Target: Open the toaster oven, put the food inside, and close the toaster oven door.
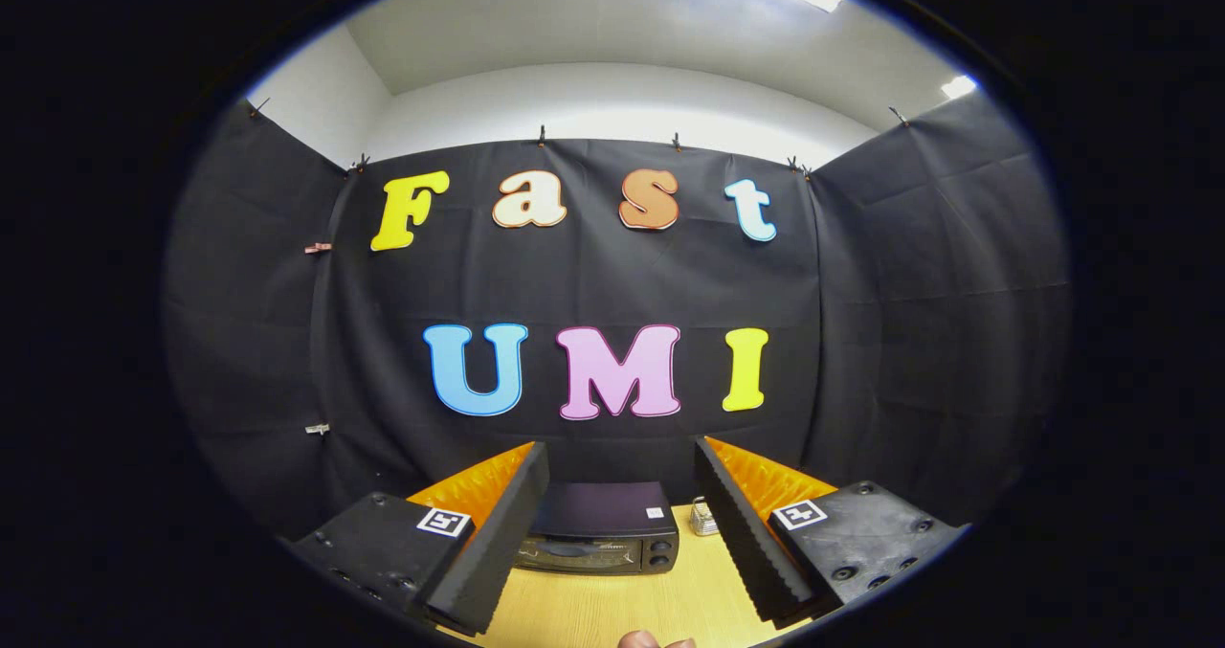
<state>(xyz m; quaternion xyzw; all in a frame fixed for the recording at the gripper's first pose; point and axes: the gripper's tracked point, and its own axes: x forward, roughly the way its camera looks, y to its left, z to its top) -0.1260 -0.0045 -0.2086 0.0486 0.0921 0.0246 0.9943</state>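
Observation:
A dark toaster oven stands on the wooden table against the booth's black cloth wall, beyond my fingers and framed between them. Its glass door is shut, with two knobs at its right end. My gripper is open, its fingers spread wide with nothing between them, held well back from the oven. A rounded bit of something tan peeks in at the table's near edge; I cannot tell whether it is the food.
A small pale object with a wire-like frame sits on the table just right of the oven, by the right finger. Black cloth closes the booth on three sides.

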